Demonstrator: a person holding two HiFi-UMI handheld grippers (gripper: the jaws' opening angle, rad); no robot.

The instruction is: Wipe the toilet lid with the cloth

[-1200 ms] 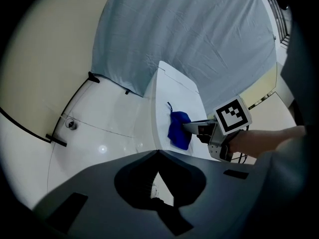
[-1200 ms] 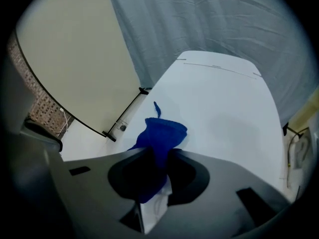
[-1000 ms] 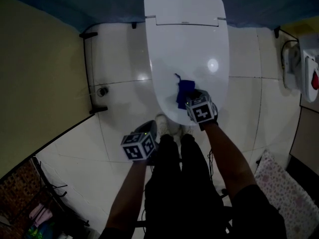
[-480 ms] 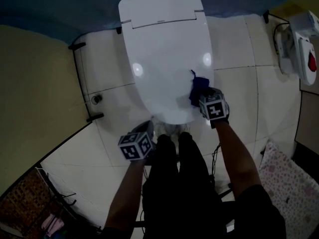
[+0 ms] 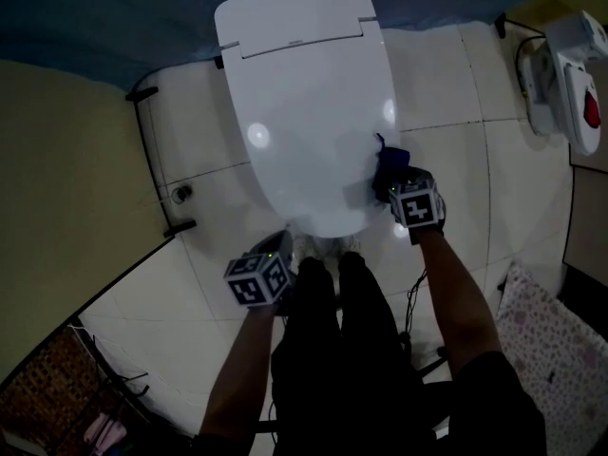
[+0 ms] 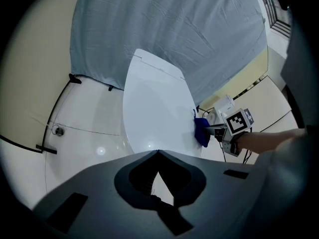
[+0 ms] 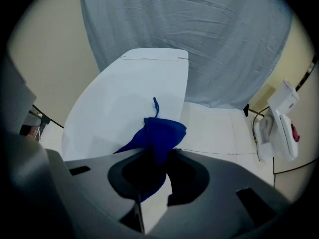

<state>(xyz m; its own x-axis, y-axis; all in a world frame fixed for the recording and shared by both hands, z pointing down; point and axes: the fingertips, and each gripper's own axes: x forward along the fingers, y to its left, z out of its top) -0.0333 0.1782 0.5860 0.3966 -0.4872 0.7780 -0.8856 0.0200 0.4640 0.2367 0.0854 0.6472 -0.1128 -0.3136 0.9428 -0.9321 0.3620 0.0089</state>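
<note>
The closed white toilet lid [image 5: 299,112] fills the upper middle of the head view. A dark blue cloth [image 5: 388,167] lies pressed against the lid's right edge, near the front. My right gripper [image 5: 393,184] is shut on this cloth, its marker cube just behind. In the right gripper view the cloth [image 7: 160,132] bunches out from between the jaws over the lid [image 7: 124,98]. My left gripper [image 5: 283,248] hangs low in front of the toilet, off the lid, shut with nothing in it. From the left gripper view [image 6: 158,152] the cloth [image 6: 201,131] shows at the lid's right side.
White floor tiles surround the toilet. A white wall-mounted unit [image 5: 568,84] is at the far right, and a patterned mat [image 5: 551,350] at lower right. A black rail [image 5: 144,160] and floor drain [image 5: 180,193] lie left. The person's dark legs [image 5: 347,350] stand before the bowl. A grey curtain [image 6: 169,29] hangs behind.
My right gripper has dragged the cloth from the front middle of the lid across to its right edge. The left gripper has stayed almost still.
</note>
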